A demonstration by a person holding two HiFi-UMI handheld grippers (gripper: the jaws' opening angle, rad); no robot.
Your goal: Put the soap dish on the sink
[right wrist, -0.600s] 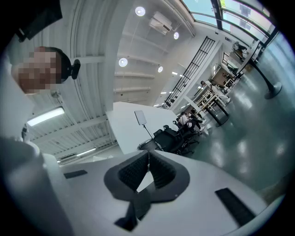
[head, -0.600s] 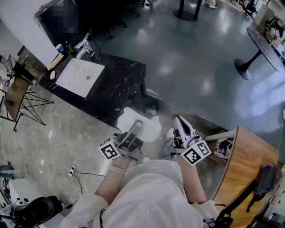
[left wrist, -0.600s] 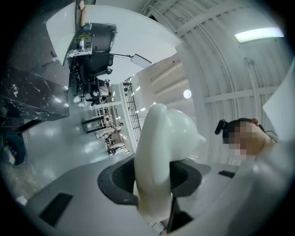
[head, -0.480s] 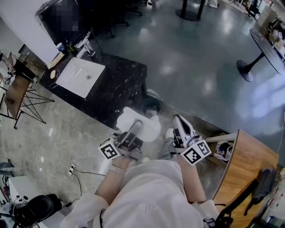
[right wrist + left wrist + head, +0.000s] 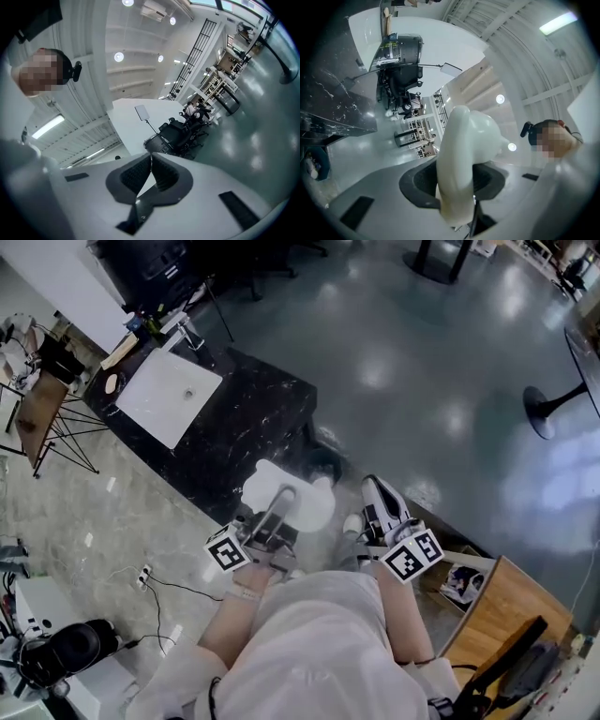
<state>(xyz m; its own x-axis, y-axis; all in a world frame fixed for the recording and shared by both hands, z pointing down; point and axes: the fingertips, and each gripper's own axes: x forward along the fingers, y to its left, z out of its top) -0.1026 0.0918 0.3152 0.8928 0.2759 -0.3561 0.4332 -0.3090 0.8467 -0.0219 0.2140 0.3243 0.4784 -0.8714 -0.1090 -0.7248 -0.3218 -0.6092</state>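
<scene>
A white soap dish (image 5: pixel 289 495) is carried flat in front of the person, and my left gripper (image 5: pixel 279 504) is shut on its near edge. In the left gripper view the dish (image 5: pixel 461 154) stands edge-on between the dark pads (image 5: pixel 423 183), which press it from both sides. The white sink basin (image 5: pixel 169 396) is set into a black marble counter (image 5: pixel 253 423) ahead and to the left, apart from the dish. My right gripper (image 5: pixel 377 499) is held beside the left one, shut (image 5: pixel 151 161) with nothing between its pads.
A faucet (image 5: pixel 187 334) and small bottles stand behind the basin. A dark bin (image 5: pixel 321 465) sits at the counter's foot. A folding rack (image 5: pixel 52 418) stands left, a wooden table (image 5: pixel 497 615) lower right, a pedestal table (image 5: pixel 577 362) far right. A cable (image 5: pixel 178 585) lies on the floor.
The view has shifted: the wooden table at the right has slid lower and the counter sits slightly nearer. Both grippers keep their pose, the dish still held in the left one.
</scene>
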